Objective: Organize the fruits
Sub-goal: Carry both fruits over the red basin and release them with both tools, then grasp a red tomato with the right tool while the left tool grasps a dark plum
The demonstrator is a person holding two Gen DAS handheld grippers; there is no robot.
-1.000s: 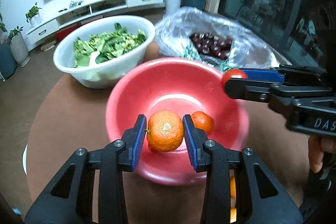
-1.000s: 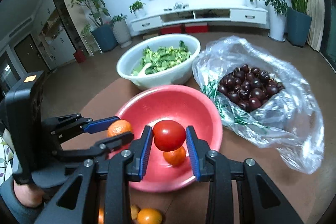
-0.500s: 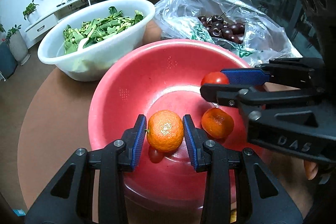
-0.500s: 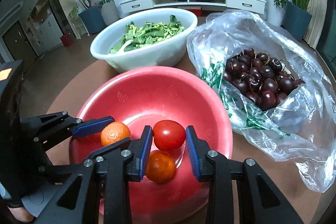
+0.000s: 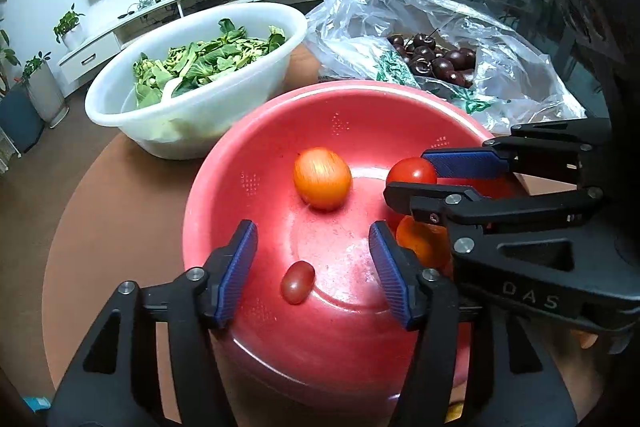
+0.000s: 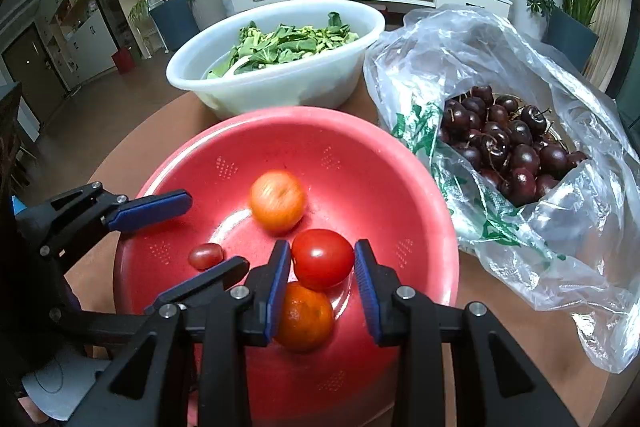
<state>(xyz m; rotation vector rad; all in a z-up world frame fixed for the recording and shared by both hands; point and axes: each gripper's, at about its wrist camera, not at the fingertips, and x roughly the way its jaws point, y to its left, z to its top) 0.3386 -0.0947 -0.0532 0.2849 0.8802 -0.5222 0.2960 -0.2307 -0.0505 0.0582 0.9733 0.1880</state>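
Hovering over the red bowl (image 6: 432, 187): left claw (image 5: 312, 267) just opening, released, nothing between its pads, tangerine (image 5: 322, 178) rolling inside ahead. Right claw (image 6: 322, 277) clenching a tomato (image 6: 322, 259) directly above another tangerine (image 6: 306, 317).

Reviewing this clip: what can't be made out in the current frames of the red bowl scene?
- Released orange: motion-blurred in both views, so its surface detail is lost.
- Second orange: mostly hidden behind the right tool in the left wrist view.
- Fruit at the left wrist view's bottom edge, below the red bowl: cut off by the left tool.
- Cherries: partly veiled by the plastic bag.
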